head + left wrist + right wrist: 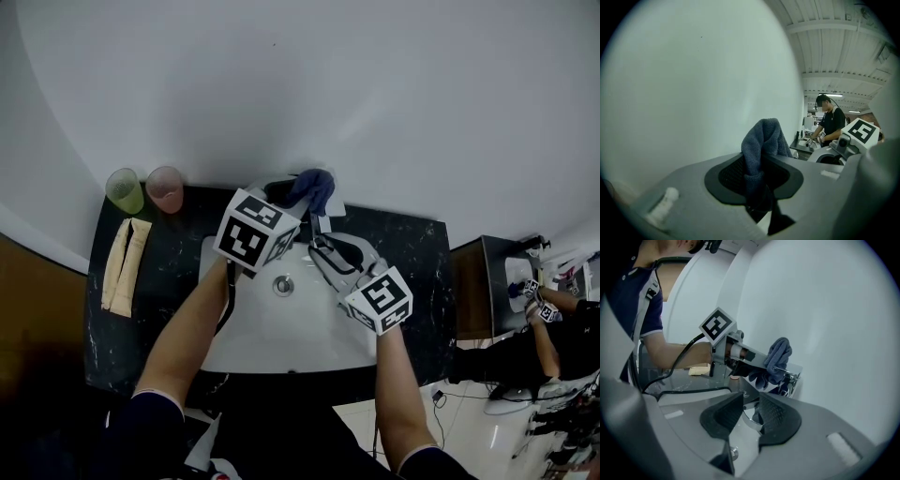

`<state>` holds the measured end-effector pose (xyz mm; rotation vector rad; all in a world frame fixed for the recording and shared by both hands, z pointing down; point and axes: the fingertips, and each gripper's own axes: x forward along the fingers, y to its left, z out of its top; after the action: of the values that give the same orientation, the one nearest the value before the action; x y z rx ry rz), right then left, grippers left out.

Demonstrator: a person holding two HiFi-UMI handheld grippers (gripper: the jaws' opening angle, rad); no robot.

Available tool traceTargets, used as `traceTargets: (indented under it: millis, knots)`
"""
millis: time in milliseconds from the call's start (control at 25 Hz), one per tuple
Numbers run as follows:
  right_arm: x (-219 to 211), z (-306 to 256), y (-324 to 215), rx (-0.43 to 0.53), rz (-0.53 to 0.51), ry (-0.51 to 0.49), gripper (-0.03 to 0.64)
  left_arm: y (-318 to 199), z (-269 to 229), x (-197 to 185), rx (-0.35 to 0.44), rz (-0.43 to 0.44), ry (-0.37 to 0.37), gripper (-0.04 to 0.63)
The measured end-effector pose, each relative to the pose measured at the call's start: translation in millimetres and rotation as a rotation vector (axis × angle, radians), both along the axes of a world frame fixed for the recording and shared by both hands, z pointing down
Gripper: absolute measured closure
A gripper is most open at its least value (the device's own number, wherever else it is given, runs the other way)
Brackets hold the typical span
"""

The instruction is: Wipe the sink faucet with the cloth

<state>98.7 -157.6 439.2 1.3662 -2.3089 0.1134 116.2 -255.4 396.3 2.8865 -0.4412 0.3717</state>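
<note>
- Firmly clenched, the left gripper (pixel 759 183) pinches a blue-grey cloth (pixel 761 140) between its pads. The cloth's loose bulk stands up just past the fingertips.
- In the right gripper view, that cloth is draped over the top of the chrome faucet (pixel 795 378), touching it.
- The right gripper (pixel 749 417) has its jaws partway together. The faucet's chrome spout end fills the gap between its pads, so it appears to clasp the spout.
- Both grippers meet over a white sink (pixel 281 333), with its drain (pixel 283 285) just below them.
- The sink sits in a dark speckled surface (pixel 141 319). At the back left corner stand a green cup (pixel 125 190) and a pink cup (pixel 166 187), side by side, with a pale folded towel (pixel 127 267) lying in front of them.
- A plain white wall (pixel 328 94) rises behind. To the right, well apart, another person (pixel 548 314) works at a second sink.
</note>
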Motion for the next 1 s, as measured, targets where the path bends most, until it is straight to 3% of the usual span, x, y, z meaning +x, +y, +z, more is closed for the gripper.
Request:
traceTargets:
  millis: [320,440,800,1000]
  knots:
    - [-2,0,0,0.002,-0.010,-0.017,0.509,-38,5,1,-0.030,-0.110,0.030,0.500]
    - [-2,-1,0,0.005,-0.014,-0.018,0.509,-52,13,3,-0.036,-0.134,0.006,0.500]
    - [-2,-1,1,0.010,-0.025,-0.030,0.509,-58,70,7,-0.074,-0.132,-0.171,0.500]
    - [-2,-1,1,0.014,-0.028,-0.038,0.509,-53,104,4,-0.050,-0.099,-0.341,0.501]
